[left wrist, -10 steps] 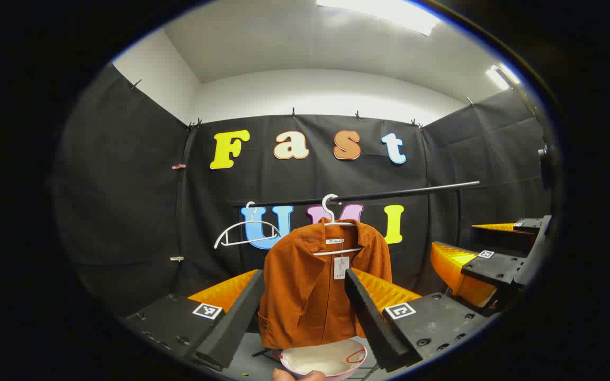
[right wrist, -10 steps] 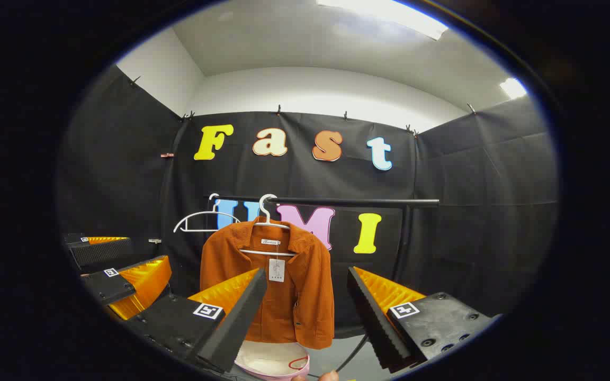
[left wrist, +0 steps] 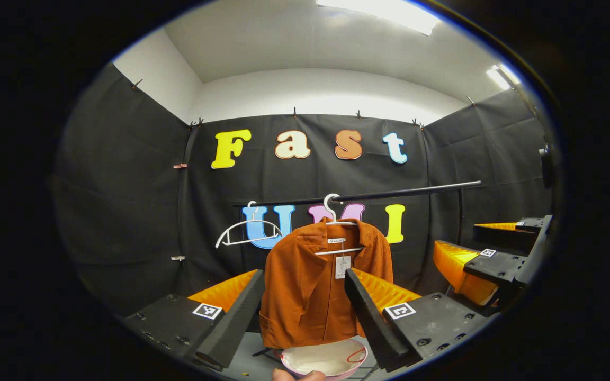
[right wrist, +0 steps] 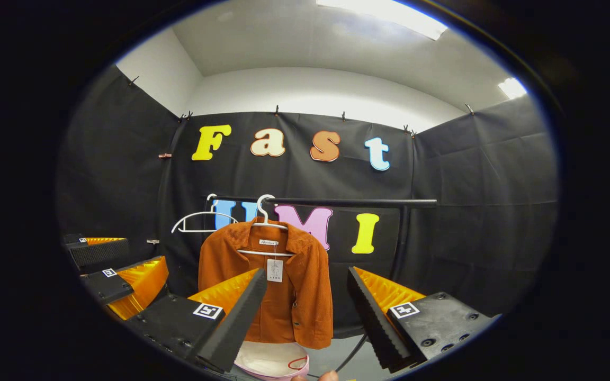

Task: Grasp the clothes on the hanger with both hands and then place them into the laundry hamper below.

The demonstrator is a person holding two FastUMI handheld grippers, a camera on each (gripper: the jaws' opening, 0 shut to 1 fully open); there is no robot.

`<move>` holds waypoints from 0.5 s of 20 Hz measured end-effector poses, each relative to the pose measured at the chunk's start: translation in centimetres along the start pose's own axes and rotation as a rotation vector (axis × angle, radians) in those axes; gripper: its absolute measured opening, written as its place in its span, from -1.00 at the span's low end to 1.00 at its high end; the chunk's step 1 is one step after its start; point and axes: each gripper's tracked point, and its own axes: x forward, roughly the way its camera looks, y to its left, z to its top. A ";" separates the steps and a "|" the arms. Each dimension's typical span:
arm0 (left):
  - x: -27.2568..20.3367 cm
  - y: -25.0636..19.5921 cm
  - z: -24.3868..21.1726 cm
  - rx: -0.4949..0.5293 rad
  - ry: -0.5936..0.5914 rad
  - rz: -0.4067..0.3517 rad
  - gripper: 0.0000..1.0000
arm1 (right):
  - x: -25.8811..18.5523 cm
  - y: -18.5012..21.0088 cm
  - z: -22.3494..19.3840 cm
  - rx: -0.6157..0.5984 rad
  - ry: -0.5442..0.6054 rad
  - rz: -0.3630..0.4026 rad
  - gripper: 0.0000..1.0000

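An orange-brown corduroy jacket (left wrist: 310,291) hangs on a white hanger (left wrist: 331,203) from a black rail (left wrist: 389,194); it also hangs in the right gripper view, jacket (right wrist: 289,286) on hanger (right wrist: 263,203). Below it stands a pink-rimmed hamper (left wrist: 326,360), also seen as hamper (right wrist: 270,360). My left gripper (left wrist: 305,312) is open, short of the jacket, nothing between its fingers. My right gripper (right wrist: 307,312) is open too, aimed at the jacket's right edge. The right gripper (left wrist: 487,259) shows at the far right of the left gripper view, and the left gripper (right wrist: 109,270) at the left of the right gripper view.
An empty white hanger (left wrist: 244,233) hangs on the rail to the left of the jacket, also seen as empty hanger (right wrist: 199,219). The rail's upright post (right wrist: 399,248) stands at the right. Black cloth walls close the booth on three sides.
Both views have shifted very slightly; the jacket sits a touch larger and to the side. Both grippers remain open and apart from the jacket.
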 end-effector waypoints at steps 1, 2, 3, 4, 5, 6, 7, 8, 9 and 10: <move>0.0 0.1 0.1 -0.001 -0.001 -0.001 0.92 | -0.1 0.1 0.0 -0.001 -0.002 0.000 0.98; 0.0 0.2 0.0 -0.003 -0.001 -0.001 0.92 | 0.0 0.2 0.1 0.000 -0.004 -0.002 0.96; 0.1 0.3 0.0 -0.003 0.000 -0.002 0.92 | 0.0 0.4 0.2 0.004 -0.004 -0.003 0.96; 0.1 0.6 -0.2 -0.001 0.002 -0.003 0.92 | -0.1 0.6 0.1 0.008 -0.003 -0.004 0.96; 0.2 0.8 -0.2 0.002 0.003 -0.005 0.92 | 0.0 0.9 0.1 0.011 0.000 -0.004 0.96; 0.3 0.9 -0.3 0.003 0.003 -0.008 0.92 | 0.1 1.1 0.0 0.011 0.003 -0.006 0.96; 0.4 1.0 -0.3 0.004 0.005 -0.016 0.92 | 0.2 1.4 -0.1 0.011 0.008 -0.008 0.96; 0.6 1.1 -0.5 0.000 0.007 -0.027 0.92 | 0.3 1.8 -0.4 0.013 0.014 -0.010 0.94; 1.0 1.1 -0.7 -0.007 0.012 -0.044 0.92 | 0.5 2.1 -0.8 0.016 0.022 -0.013 0.99; 1.7 1.0 -1.2 -0.017 0.019 -0.065 0.92 | 0.8 2.2 -1.2 0.013 0.032 -0.022 0.96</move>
